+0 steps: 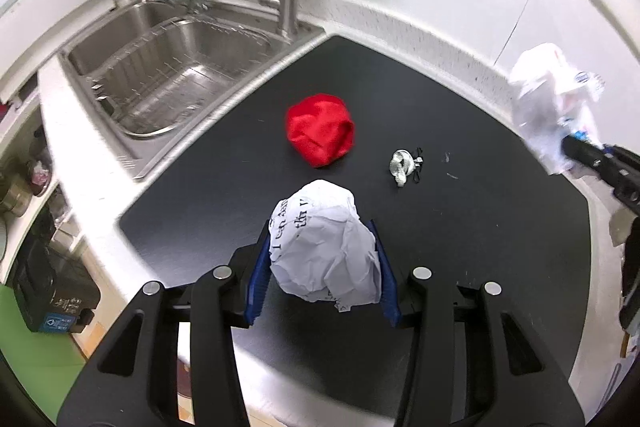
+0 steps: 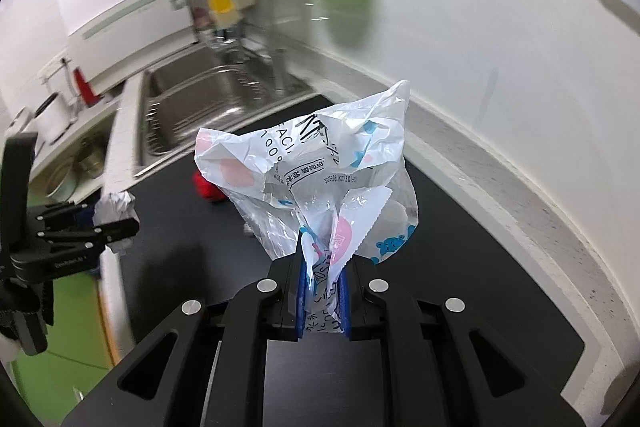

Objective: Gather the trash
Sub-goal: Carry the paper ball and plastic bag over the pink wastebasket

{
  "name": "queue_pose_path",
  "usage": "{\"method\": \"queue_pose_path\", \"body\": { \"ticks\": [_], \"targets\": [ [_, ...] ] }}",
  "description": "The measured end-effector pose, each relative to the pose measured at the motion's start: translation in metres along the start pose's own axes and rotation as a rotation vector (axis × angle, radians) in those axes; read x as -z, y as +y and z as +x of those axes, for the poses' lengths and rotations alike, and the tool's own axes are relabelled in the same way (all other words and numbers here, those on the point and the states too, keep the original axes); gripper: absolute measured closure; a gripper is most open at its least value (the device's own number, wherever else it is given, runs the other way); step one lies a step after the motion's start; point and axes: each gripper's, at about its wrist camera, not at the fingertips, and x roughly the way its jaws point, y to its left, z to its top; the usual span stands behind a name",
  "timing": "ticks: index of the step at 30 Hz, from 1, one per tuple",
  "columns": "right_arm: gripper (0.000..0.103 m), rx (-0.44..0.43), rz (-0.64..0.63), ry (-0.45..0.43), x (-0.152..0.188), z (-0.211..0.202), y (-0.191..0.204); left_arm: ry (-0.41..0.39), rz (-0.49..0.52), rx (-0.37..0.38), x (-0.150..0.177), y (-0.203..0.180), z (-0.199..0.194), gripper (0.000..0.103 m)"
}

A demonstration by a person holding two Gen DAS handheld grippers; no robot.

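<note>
A: On the black mat (image 1: 460, 227) of the desk, what has each gripper got?

B: The left gripper (image 1: 320, 259) has its blue pads closed against both sides of a crumpled ball of printed white paper (image 1: 324, 247); the ball looks lifted just off the mat, though I can't be sure. The right gripper (image 2: 324, 291) is closed narrowly on the neck of a crinkled plastic wrapper (image 2: 320, 171) printed with pink and blue, and holds it up over the mat.

A: And what's left lying there?

B: A red crumpled wad (image 1: 320, 131) sits near the middle of the mat, not far from the sink (image 1: 172, 75). Just beside it, toward the right gripper, is a small silvery scrap (image 1: 402, 167) with some dark wire or thread. A few tiny bits lie past that, too small to name.

A: So which step is this?

B: I'd judge the pick-up stage, with both grippers loaded and two pieces uncollected. No bin shows clearly in either view.

A: Next move?

B: Probably carrying both loads to wherever trash goes, with the grip kept firm. The paper ball may slip, since it bulges beyond the pads.
</note>
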Motion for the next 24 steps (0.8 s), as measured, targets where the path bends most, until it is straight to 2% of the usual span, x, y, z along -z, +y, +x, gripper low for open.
{"method": "queue_pose_path", "body": {
  "ticks": [4, 9, 14, 18, 24],
  "targets": [
    [0.091, -0.066, -0.053, -0.008, -0.001, -0.005, 0.046, -0.043, -0.030, -0.028, 0.017, 0.031, -0.042, 0.058],
    [0.091, -0.170, -0.153, -0.012, -0.001, -0.007, 0.126, -0.076, -0.098, -0.083, 0.049, 0.081, -0.085, 0.058],
    [0.091, -0.291, -0.265, 0.017, 0.006, 0.004, 0.219, -0.085, -0.219, -0.153, 0.100, 0.149, -0.125, 0.058],
    [0.091, -0.381, -0.355, 0.067, 0.019, 0.023, 0.291, -0.073, -0.329, -0.211, 0.148, 0.201, -0.146, 0.058],
    [0.091, -0.463, -0.467, 0.162, 0.048, 0.067, 0.385, -0.028, -0.467, -0.280, 0.215, 0.263, -0.147, 0.058]
  ]
}}
